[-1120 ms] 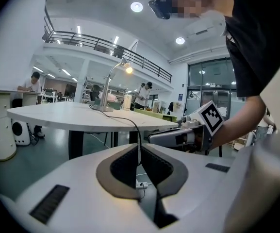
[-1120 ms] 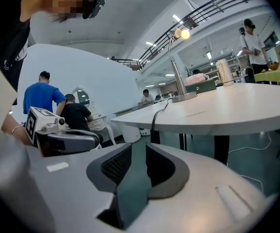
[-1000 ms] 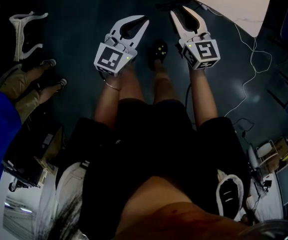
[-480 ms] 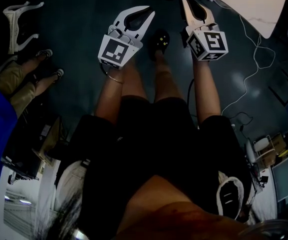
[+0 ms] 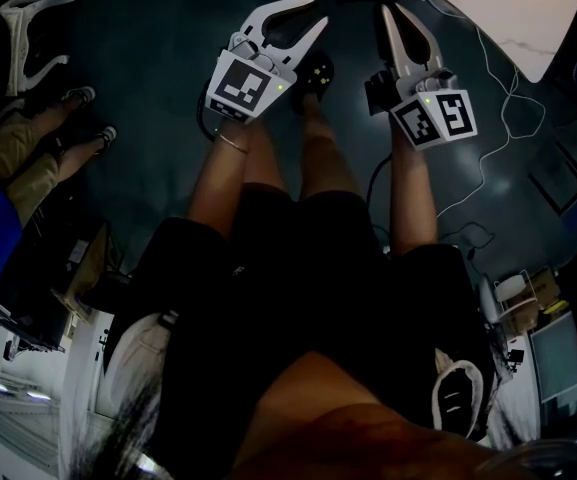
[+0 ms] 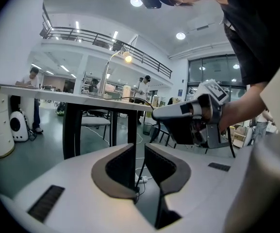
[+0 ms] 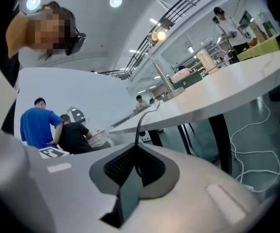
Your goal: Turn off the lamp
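The desk lamp (image 7: 158,35) stands lit on the white table (image 7: 227,86); in the left gripper view the lamp's bulb (image 6: 127,58) also glows above the table (image 6: 33,92). A thin black cord (image 7: 139,127) hangs from the table edge and runs into my right gripper (image 7: 135,147), which is shut on it. In the head view the right gripper (image 5: 393,10) points at the table's edge (image 5: 508,8) with its jaws together. The left gripper (image 5: 318,12) hovers beside it, open and holding nothing. From the left gripper (image 6: 140,147) I see the right gripper (image 6: 154,113) meeting the cord (image 6: 137,100).
White cables (image 5: 498,138) trail across the dark floor at the right. My own legs and a shoe (image 5: 318,73) are below the grippers. Another person's legs (image 5: 38,153) and a white frame (image 5: 28,38) are at the left. People (image 7: 35,125) stand behind.
The right gripper's jaws have gone from apart to together at the cord, and it has rolled. Both grippers sit slightly higher and further right in the head view.
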Demonstrator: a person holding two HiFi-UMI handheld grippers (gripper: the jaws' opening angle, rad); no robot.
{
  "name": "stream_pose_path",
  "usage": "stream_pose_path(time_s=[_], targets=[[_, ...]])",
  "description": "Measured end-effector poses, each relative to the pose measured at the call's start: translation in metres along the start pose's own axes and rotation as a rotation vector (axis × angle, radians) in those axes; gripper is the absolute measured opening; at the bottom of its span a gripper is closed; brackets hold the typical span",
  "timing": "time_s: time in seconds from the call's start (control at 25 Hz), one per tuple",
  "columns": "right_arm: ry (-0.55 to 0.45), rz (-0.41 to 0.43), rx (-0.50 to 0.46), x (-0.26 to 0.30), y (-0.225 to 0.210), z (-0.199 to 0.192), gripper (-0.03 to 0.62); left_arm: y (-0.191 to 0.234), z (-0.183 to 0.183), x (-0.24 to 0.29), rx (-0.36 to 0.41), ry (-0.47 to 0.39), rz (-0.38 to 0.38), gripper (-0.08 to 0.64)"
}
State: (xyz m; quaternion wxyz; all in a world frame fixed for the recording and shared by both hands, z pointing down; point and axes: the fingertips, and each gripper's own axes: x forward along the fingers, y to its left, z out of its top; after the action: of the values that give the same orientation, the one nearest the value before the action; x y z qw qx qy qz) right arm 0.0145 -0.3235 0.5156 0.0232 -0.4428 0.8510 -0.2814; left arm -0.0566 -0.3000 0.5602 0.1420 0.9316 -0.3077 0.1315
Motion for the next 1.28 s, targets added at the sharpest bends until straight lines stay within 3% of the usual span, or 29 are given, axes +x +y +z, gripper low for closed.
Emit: stream_pose_path(time_s=[0.44, 0.68, 1.0, 1.28], targets=[[-0.092, 0.122, 0.177, -0.017, 0.022, 0.028, 0.012, -0.025, -0.005, 0.043, 0.051, 0.014, -0.090, 0.055], [-0.100, 0.201, 0.179, -0.015, 0.036, 0.034, 0.012, -0.035, -0.009, 0.065, 0.090, 0.018, -0.139, 0.057], [-0.105, 0.199, 0.223, -0.018, 0.032, 0.033, 0.012, -0.043, 0.022, 0.065, 0.147, -0.092, -0.136, 0.057], [-0.133, 0.203, 0.269, -0.017, 0.030, 0.034, 0.012, -0.051, 0.028, 0.063, 0.203, -0.102, -0.142, 0.025]])
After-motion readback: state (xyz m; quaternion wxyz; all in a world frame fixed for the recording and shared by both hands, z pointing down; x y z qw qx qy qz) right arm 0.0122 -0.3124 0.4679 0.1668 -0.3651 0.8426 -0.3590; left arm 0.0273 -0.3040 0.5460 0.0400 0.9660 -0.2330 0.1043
